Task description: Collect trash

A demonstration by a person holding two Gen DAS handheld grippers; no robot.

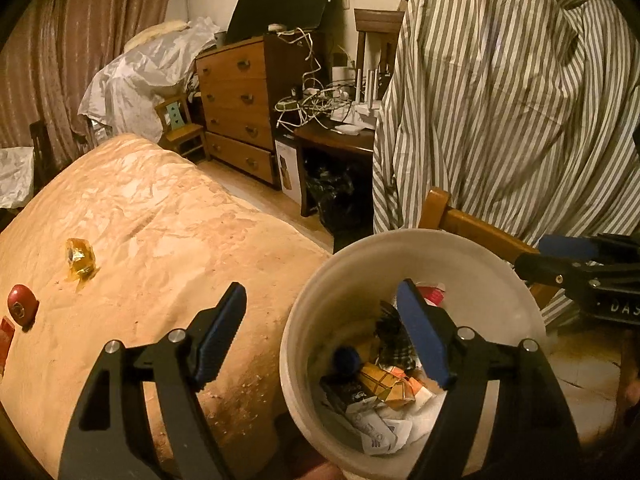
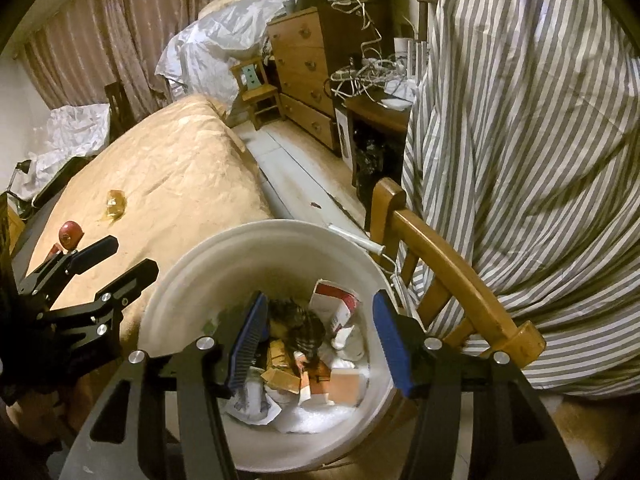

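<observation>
Hovering over white bin point(image 2: 200, 280), both claws spread, grasping nothing: left claw point(image 1: 320, 332) straddles rim, right claw point(image 2: 316, 332) above litter point(image 2: 304, 364), likely to drop scraps. Left on counter at ten o'clock: amber wrapper point(image 1: 80, 260), red cap point(image 1: 22, 304).

From the left wrist we look steeply down along our fingers, close over the near rim of the bucket point(image 1: 320, 280), with the bed point(image 1: 160, 220) filling the left of the view and the dresser point(image 1: 236, 108) far behind. From the right wrist we look down more directly into the same bucket point(image 2: 192, 272), just as near, the chair point(image 2: 448, 256) at our right. Both views share the bucket, bed, dresser and striped cloth point(image 1: 500, 100), and each catches the other gripper at its edge.
</observation>
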